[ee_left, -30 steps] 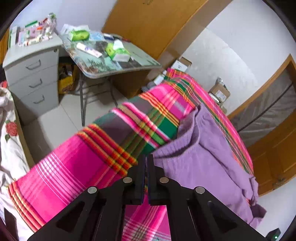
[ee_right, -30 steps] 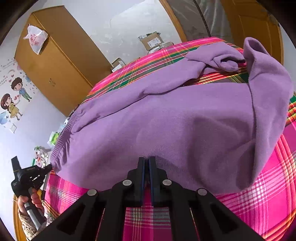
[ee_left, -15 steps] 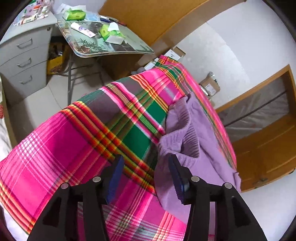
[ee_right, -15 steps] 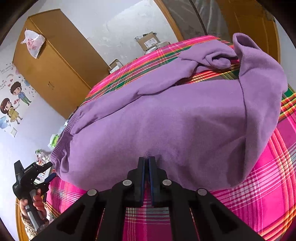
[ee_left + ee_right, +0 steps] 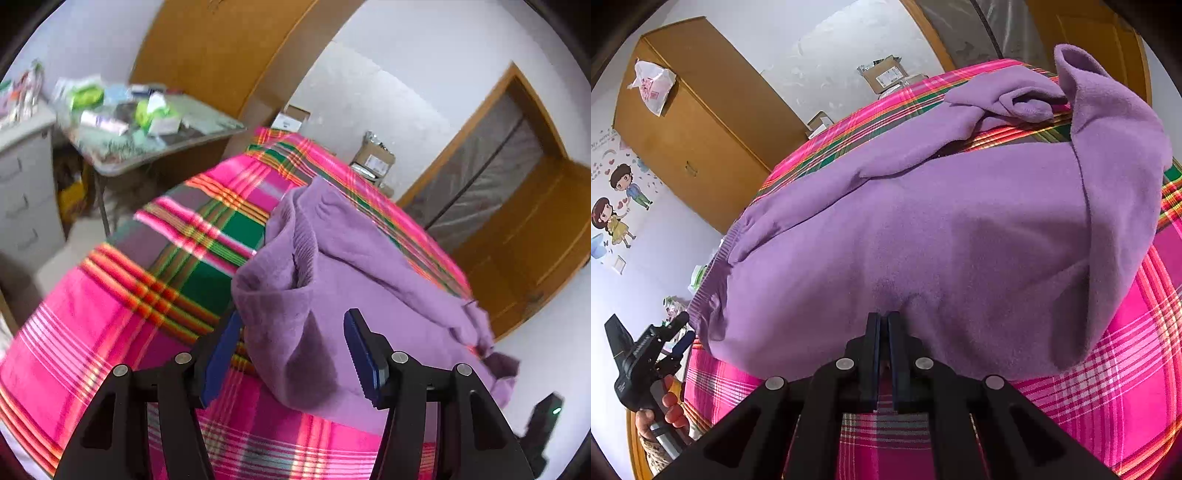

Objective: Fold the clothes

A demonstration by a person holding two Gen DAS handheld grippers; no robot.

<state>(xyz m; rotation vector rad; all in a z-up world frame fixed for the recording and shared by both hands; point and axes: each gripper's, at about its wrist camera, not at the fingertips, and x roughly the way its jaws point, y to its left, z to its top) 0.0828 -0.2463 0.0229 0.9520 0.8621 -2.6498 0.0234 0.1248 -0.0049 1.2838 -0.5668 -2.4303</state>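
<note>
Folding barely begun: purple sweater (image 5: 923,236) lay rumpled on the plaid bed (image 5: 110,317).
Left claw (image 5: 291,354), jaws just opened, straddled its hem ungripped; right claw (image 5: 882,350) was clenched on the near edge.

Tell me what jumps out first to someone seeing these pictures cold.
A purple sweatshirt sprawls across a loud pink plaid bedspread, filling both views. The right gripper is shut on its near edge, while the left gripper stands open around the ribbed hem corner. A cluttered folding table stands beyond the bed.
</note>
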